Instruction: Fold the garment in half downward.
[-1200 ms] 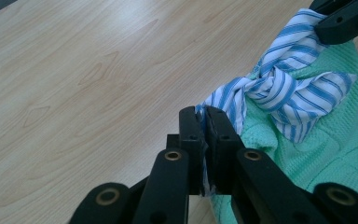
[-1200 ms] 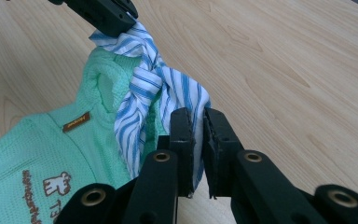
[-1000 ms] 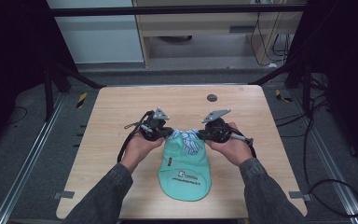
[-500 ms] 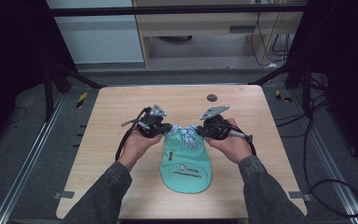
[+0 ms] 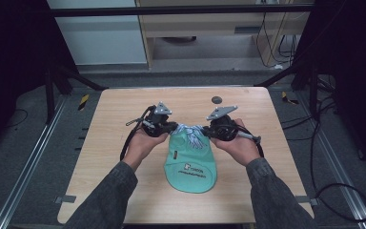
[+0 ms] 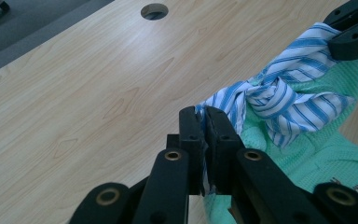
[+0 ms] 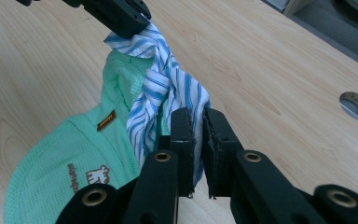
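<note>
Left hand-held gripper [image 6: 204,140] and right hand-held gripper [image 7: 198,140] clamped tight on striped cloth [image 5: 190,132] stretched between them, atop mint garment [image 5: 190,167] on counter [image 5: 124,109]. Uneven pulling risks slipping out.

A light wooden tabletop [image 5: 119,157] has a round hole [image 5: 216,99] near its far edge (dark inside); beyond the tabletop stands a pale cabinet [image 5: 100,38].

Table [image 5: 124,157] was evenly lit from above while the surroundings stayed dim; high view looked soft and grainy, gripper views sharper, with faint shadows.
</note>
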